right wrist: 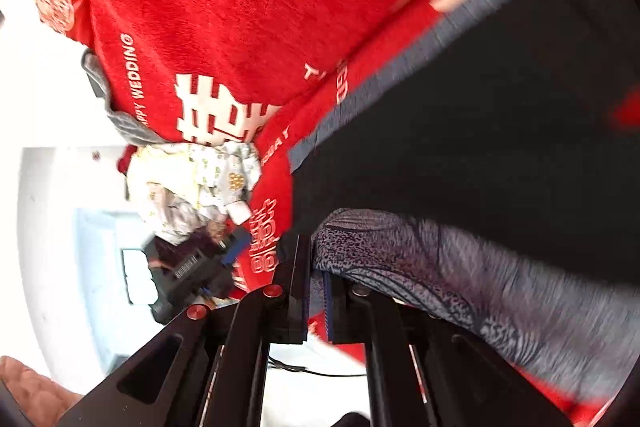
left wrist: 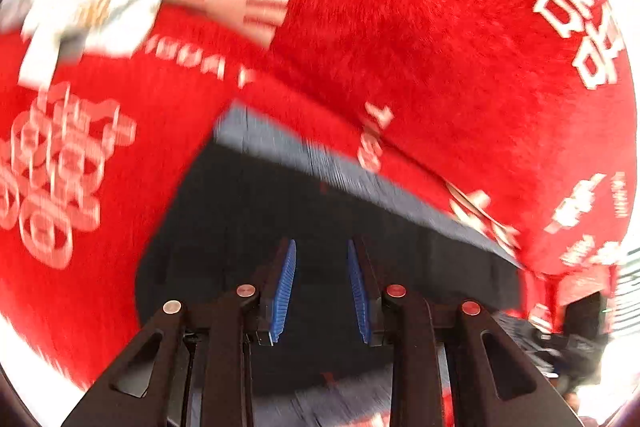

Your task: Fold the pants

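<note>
Dark pants (left wrist: 320,211) with a grey ribbed waistband (left wrist: 360,179) lie on a red bedspread (left wrist: 120,155). My left gripper (left wrist: 322,247) hovers over the dark cloth, jaws open, blue pads (left wrist: 286,287) empty. In the right wrist view the same pants (right wrist: 500,115) fill the right side. My right gripper (right wrist: 316,267) is shut on the grey waistband cloth (right wrist: 420,259), which drapes over the right finger and is lifted.
A red pillow (left wrist: 440,27) with white characters lies beyond the pants. A white patterned garment (right wrist: 196,183) is bunched at the bed's edge. The other gripper (right wrist: 192,267) shows at left. White wall and floor lie beyond the bed.
</note>
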A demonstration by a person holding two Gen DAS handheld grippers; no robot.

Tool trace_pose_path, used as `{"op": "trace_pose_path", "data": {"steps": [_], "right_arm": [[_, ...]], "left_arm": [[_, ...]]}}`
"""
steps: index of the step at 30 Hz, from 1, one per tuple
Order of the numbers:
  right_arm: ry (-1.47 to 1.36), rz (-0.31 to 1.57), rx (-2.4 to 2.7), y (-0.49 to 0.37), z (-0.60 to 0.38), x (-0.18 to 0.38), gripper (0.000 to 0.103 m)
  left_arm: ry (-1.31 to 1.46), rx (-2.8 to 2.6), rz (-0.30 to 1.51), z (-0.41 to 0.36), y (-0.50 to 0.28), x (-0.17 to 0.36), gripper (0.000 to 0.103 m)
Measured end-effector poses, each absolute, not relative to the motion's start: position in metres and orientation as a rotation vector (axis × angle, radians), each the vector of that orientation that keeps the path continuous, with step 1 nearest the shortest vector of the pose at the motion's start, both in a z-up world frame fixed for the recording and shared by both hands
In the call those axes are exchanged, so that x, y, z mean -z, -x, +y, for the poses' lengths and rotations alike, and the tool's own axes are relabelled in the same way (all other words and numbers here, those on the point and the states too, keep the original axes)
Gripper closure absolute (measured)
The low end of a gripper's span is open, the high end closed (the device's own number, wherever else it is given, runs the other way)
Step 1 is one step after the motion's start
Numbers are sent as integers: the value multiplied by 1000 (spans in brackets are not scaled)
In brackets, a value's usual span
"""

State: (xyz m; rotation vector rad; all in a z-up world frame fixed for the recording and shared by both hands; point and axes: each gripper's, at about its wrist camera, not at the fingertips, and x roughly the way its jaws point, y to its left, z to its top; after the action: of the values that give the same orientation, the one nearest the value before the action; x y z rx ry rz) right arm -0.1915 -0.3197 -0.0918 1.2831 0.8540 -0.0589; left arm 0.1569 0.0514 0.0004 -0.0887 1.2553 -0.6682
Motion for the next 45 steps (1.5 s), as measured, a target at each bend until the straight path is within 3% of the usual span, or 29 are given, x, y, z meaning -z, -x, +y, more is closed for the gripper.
{"op": "trace_pose_path", "data": {"steps": [5,8,13,14,16,17,18,23,32,33,35,41,45], "right_arm": [[-1304,919,82,139,-375,132,97],[-1348,961,127,120,-399,168,97],[-1380,1032,171,98,-411,194,96],[-1368,1038,154,96,-410,191,90],[-1347,1055,100,92,-408,181,70],[-1339,1062,77,91,-407,176,53],[-1333,1058,63,91,-407,172,44],[-1360,1073,126,91,-420,179,44],[-1530,940,-6,104,-420,179,41],[-1542,926,-58,99,-418,177,41],[-1553,925,-145,83,-408,176,41],[-1547,1007,-58,42,-390,200,40],[-1323,1090,-118,66,-373,161,40]], "left_arm": [[-3,595,1224,30,-178,-8,72],[-18,547,1231,49,-165,-18,43],[-54,486,1225,68,-140,-44,39],[-73,487,1225,66,-136,-44,37],[-131,512,1234,50,-125,-37,37],[-147,521,1242,41,-122,-33,37],[-166,532,1256,28,-116,-27,37],[-149,515,1235,0,-95,-30,37],[-156,379,1068,20,-90,-99,37],[-169,373,1048,19,-93,-100,31],[-196,364,1052,16,-104,-88,25],[-254,302,1141,-8,-138,-32,25],[-391,451,1184,-45,-99,-17,25]]}}
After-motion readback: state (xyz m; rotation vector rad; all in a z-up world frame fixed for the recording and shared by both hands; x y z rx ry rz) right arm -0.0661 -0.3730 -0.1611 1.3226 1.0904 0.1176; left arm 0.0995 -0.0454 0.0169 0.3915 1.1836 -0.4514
